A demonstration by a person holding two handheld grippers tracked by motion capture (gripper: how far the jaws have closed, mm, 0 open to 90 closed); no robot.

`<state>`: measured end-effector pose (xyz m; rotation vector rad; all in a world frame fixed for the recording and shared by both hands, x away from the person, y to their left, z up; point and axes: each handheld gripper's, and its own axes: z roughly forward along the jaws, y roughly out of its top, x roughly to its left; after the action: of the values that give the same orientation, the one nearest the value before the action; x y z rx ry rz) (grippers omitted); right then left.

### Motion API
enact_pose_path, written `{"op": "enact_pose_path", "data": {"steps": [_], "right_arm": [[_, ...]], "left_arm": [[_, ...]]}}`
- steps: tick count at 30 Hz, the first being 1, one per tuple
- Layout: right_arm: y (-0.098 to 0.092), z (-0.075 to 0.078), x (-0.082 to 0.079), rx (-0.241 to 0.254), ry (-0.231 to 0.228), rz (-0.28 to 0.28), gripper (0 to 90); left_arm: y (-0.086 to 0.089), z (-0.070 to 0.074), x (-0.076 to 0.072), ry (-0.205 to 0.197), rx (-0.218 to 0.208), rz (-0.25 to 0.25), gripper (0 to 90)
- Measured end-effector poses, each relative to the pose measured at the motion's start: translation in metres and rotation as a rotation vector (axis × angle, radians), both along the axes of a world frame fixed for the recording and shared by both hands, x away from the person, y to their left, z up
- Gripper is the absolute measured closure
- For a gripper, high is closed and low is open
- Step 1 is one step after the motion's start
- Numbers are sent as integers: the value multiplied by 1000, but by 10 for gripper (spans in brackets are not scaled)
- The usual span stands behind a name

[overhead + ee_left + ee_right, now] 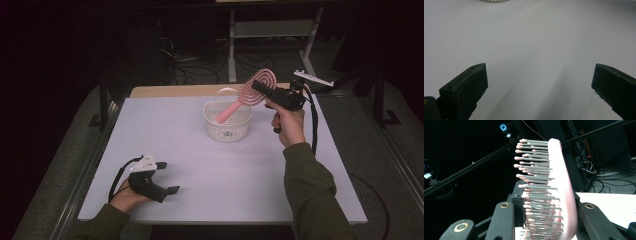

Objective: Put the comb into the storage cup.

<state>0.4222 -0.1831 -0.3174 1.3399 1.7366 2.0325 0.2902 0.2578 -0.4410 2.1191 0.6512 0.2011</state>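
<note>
Nearest, the left gripper rests low on the white table, jaws spread wide with nothing between them. Farther off, the right gripper is clamped on a pink hairbrush (bristled head in the jaws) — its handle slants down into the white basket.

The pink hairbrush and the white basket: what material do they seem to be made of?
The pink hairbrush looks like moulded plastic with a smooth, slightly glossy back; its grey bristles are thin stiff pins with pink rounded tips, probably plastic too. The white basket seems to be matte plastic, with a perforated lattice wall and a thin handle.
</note>
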Motion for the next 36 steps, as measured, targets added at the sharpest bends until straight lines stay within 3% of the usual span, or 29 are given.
{"op": "enact_pose_path", "data": {"steps": [36], "right_arm": [[16,-36,17,8,61,-41,627]], "left_arm": [[-1,-1,-1,-2,0,-3,2]]}}
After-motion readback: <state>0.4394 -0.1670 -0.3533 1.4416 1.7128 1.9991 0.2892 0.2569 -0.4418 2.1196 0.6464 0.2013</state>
